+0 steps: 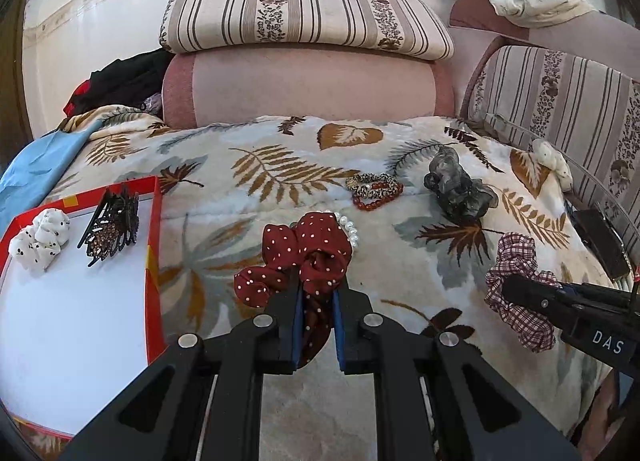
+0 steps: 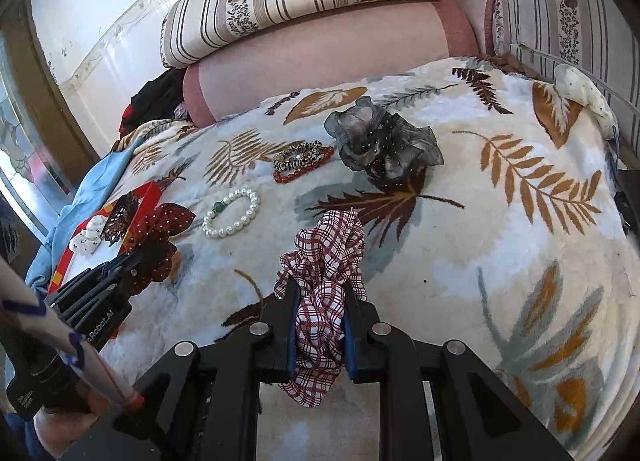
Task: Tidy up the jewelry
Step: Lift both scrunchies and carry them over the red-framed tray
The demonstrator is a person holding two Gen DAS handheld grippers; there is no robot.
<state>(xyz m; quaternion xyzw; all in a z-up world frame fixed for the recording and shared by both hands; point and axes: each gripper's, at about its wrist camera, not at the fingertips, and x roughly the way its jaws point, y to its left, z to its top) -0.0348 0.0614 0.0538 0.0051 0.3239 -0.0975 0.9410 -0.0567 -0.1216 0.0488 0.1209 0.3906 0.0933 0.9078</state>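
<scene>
My left gripper (image 1: 317, 285) is shut on a dark red polka-dot scrunchie (image 1: 304, 245) just above the leaf-print blanket (image 1: 248, 197). My right gripper (image 2: 320, 289) is shut on a red-and-white plaid scrunchie (image 2: 326, 257); it also shows in the left wrist view (image 1: 516, 261). A red-rimmed white tray (image 1: 154, 229) at the left holds a white dotted scrunchie (image 1: 40, 239) and a black claw clip (image 1: 112, 227). On the blanket lie a pearl bracelet (image 2: 231, 213), leopard and red bead bracelets (image 2: 302, 160) and a grey organza scrunchie (image 2: 380, 143).
A cream scrunchie (image 2: 586, 95) lies at the blanket's right edge by a striped cushion (image 2: 568, 1). A black device (image 1: 602, 243) sits at the right. A pink bolster (image 1: 304, 87) and striped cushion (image 1: 304, 17) are behind. Blue cloth (image 1: 36, 173) lies beyond the tray.
</scene>
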